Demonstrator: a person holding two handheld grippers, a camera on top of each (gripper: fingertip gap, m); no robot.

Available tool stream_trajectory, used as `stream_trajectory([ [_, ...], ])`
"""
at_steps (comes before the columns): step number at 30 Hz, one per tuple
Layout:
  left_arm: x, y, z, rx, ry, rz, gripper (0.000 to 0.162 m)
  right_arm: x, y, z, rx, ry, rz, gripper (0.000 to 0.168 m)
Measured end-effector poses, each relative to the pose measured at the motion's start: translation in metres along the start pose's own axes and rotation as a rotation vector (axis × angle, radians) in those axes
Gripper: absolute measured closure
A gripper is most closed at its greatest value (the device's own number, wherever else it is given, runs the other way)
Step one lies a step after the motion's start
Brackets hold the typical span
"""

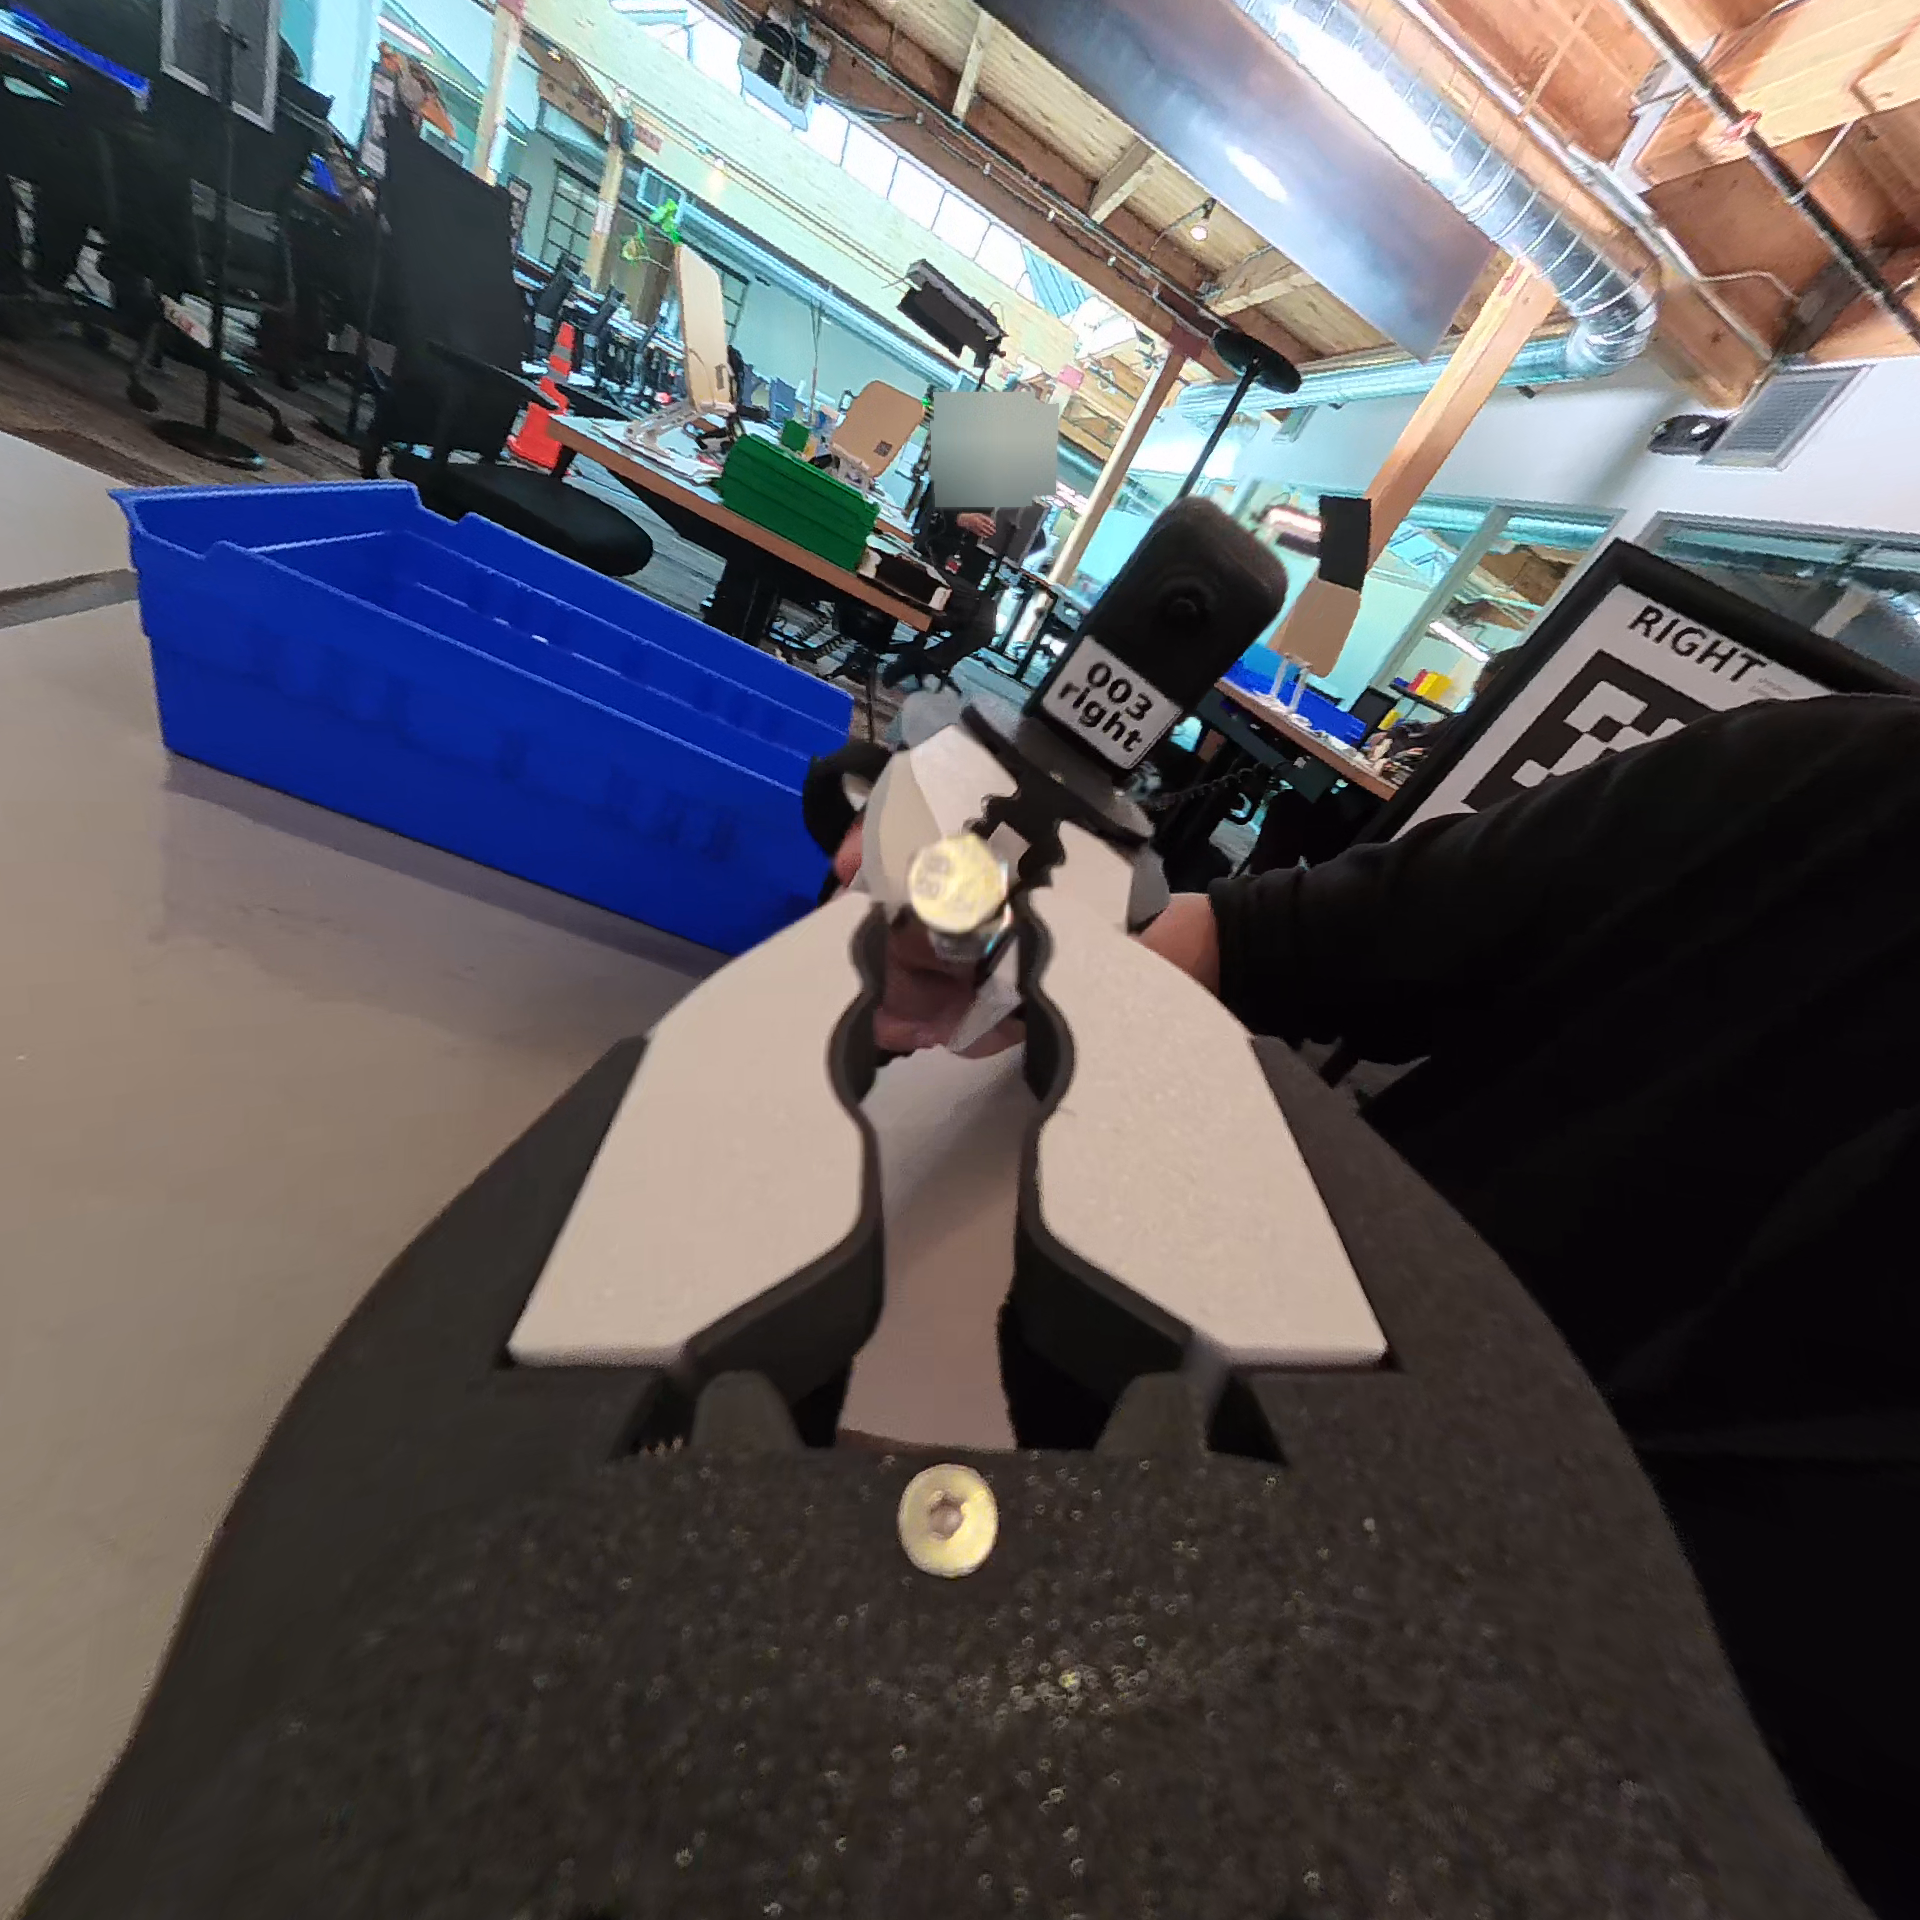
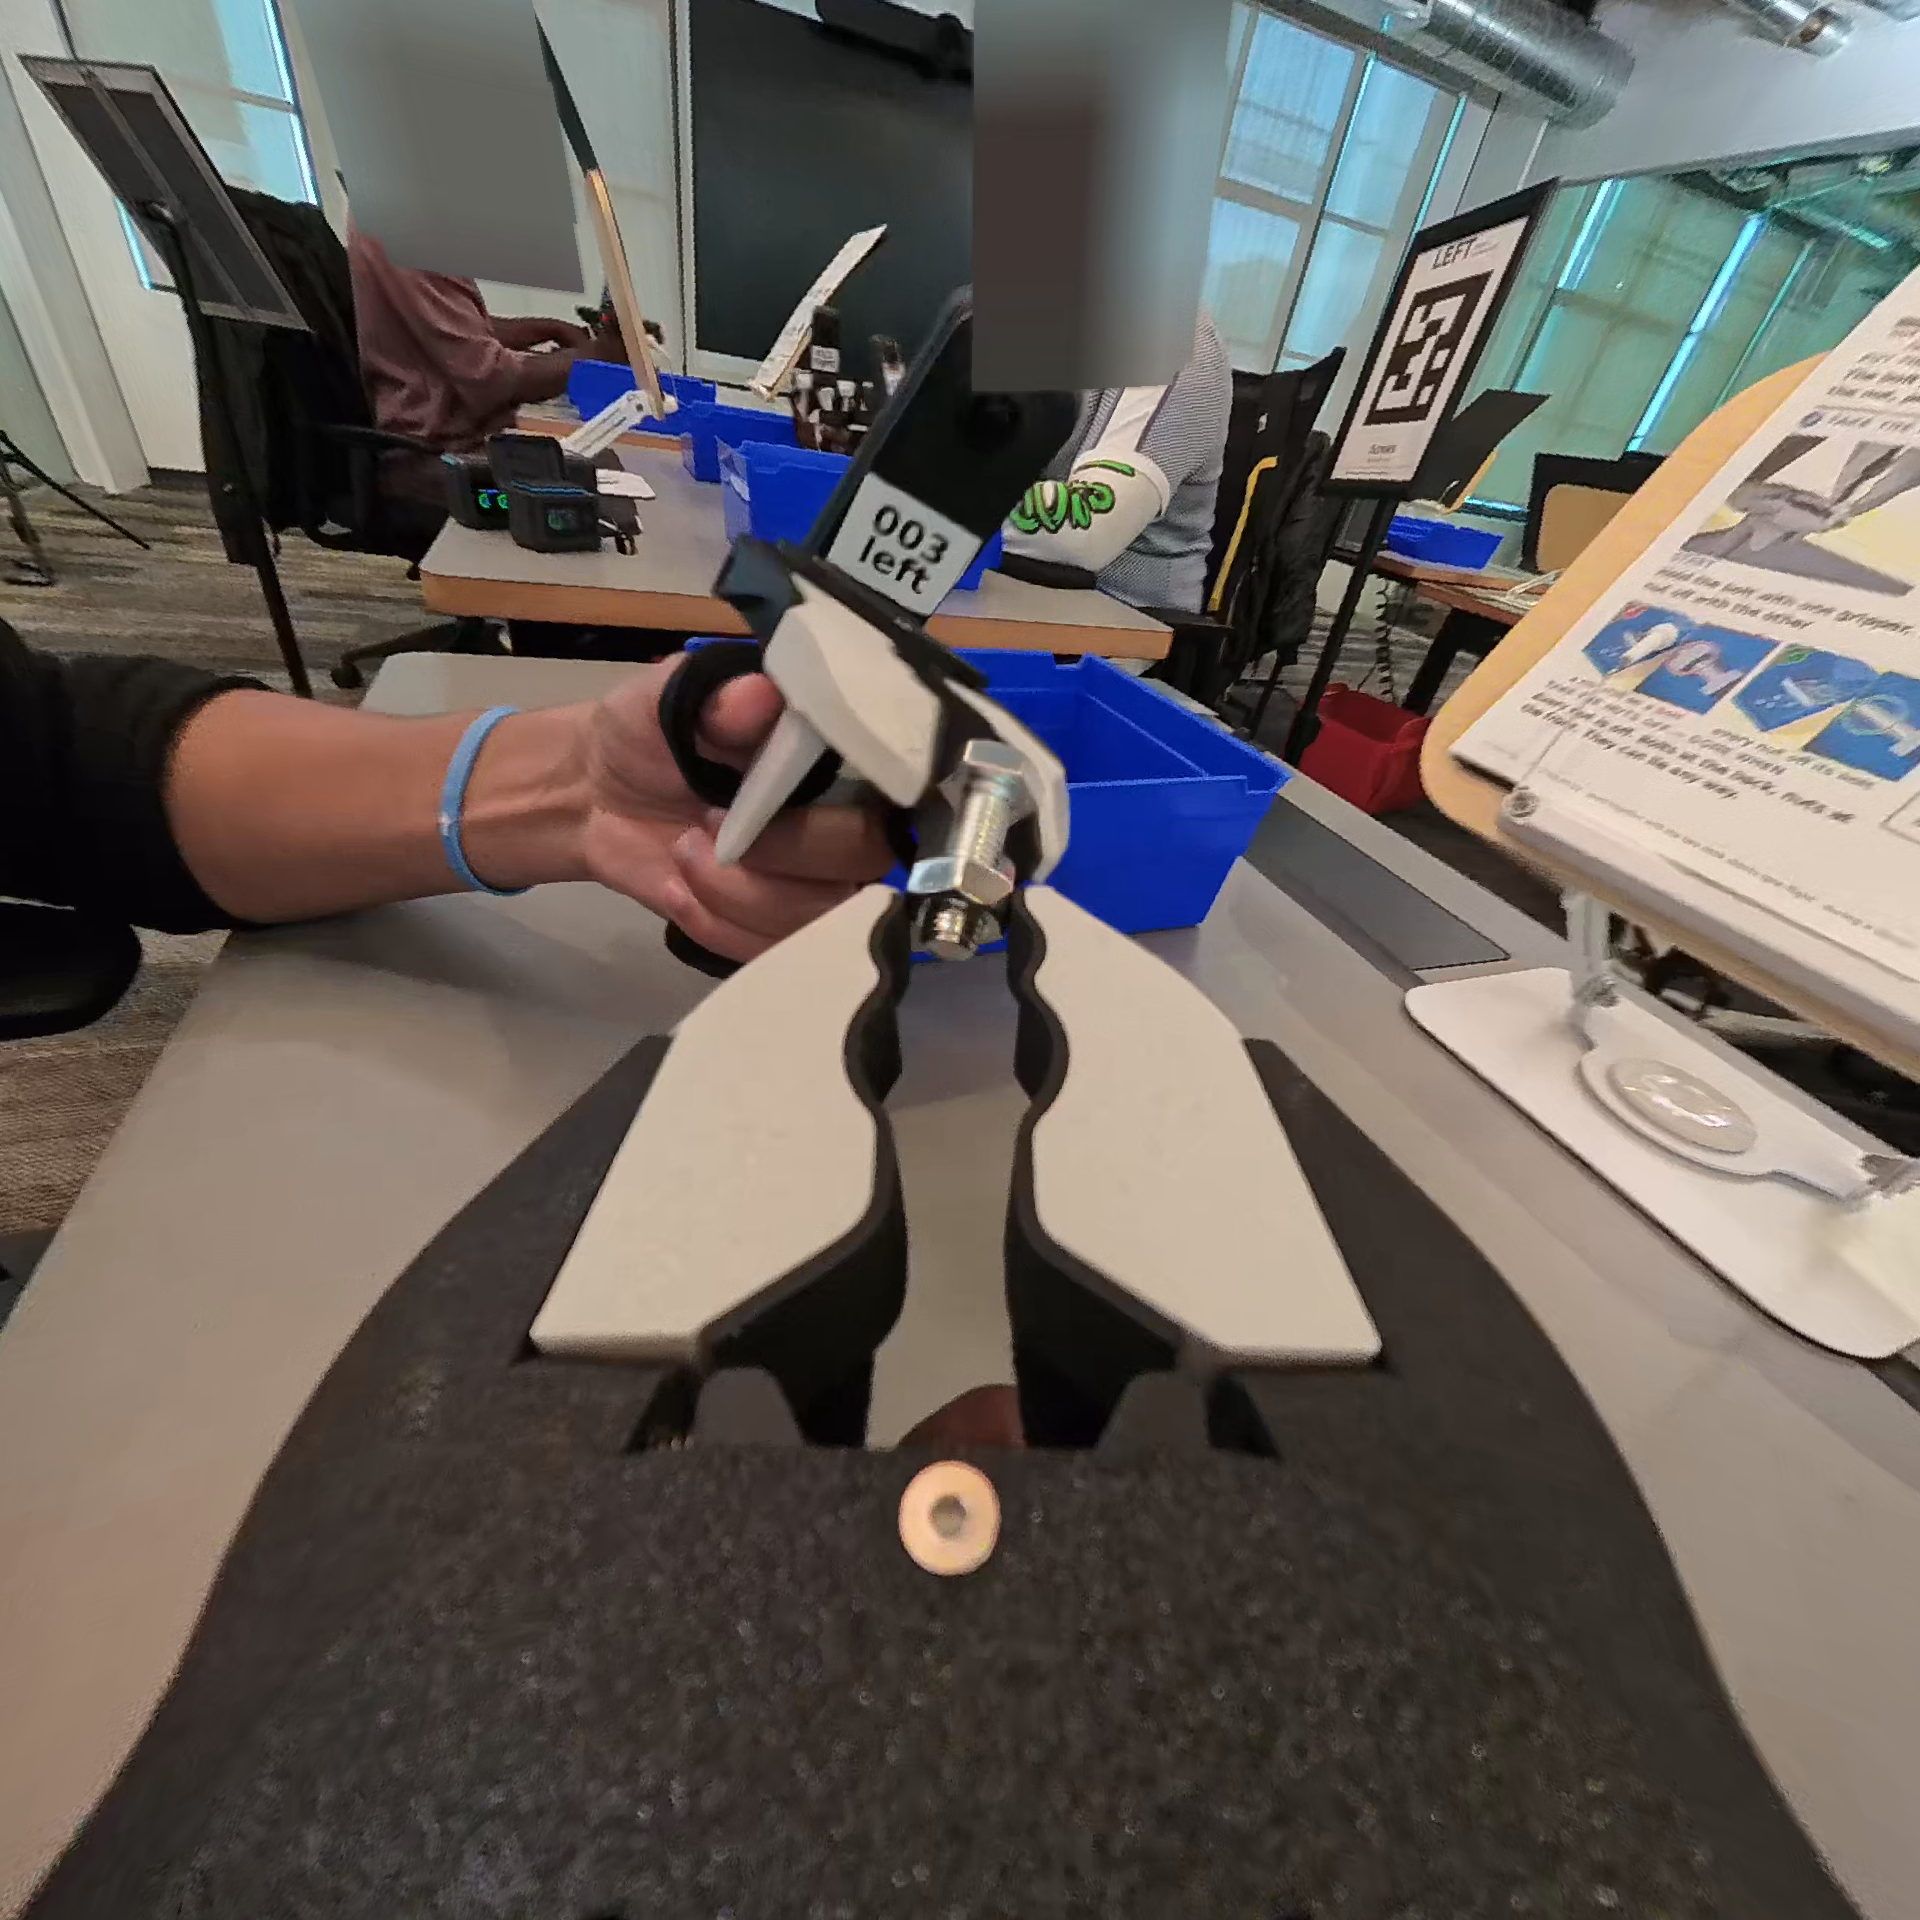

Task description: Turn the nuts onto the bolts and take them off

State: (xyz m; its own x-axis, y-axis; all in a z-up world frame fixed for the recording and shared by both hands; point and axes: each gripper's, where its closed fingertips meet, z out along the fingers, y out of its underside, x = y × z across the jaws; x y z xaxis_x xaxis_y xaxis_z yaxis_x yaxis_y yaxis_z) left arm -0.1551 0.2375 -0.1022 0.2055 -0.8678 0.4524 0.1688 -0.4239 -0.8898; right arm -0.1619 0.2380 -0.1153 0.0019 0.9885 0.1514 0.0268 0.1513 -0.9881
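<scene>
A silver bolt [image 2: 985,821] is held in the air between both grippers, over the grey table [image 2: 343,1049]. My left gripper [image 1: 954,935] is shut on the bolt at its hex head [image 1: 956,883]; it also shows in the right wrist view [image 2: 997,779], with a hand on its handle. A silver nut [image 2: 961,878] sits on the thread near the bolt's free end. My right gripper [image 2: 958,912] is shut on the nut. In the left wrist view the right gripper [image 1: 1003,831] faces me just behind the bolt head, and the nut is hidden.
A blue bin [image 1: 468,707] stands on the table behind the grippers and shows in the right wrist view [image 2: 1132,800]. An instruction sheet on a white stand [image 2: 1714,623] is at the right. A black-and-white marker board [image 1: 1662,717] stands beyond a black sleeve [image 1: 1558,883]. The grippers are tip to tip, or close to it.
</scene>
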Motion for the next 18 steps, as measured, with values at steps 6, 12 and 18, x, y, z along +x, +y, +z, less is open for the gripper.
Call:
stream_trajectory([
  [6,-0.004,0.010,0.006,-0.014,-0.011,-0.037,0.105,0.067,-0.054,-0.047,-0.030,0.228,-0.124,0.151],
  [12,-0.023,0.042,0.016,-0.052,-0.117,-0.061,0.107,0.183,-0.038,-0.175,-0.491,0.588,-0.019,0.151],
  [18,-0.031,0.068,0.026,-0.140,-0.167,-0.020,0.109,0.178,0.125,-0.290,-1.291,0.598,0.407,0.150],
])
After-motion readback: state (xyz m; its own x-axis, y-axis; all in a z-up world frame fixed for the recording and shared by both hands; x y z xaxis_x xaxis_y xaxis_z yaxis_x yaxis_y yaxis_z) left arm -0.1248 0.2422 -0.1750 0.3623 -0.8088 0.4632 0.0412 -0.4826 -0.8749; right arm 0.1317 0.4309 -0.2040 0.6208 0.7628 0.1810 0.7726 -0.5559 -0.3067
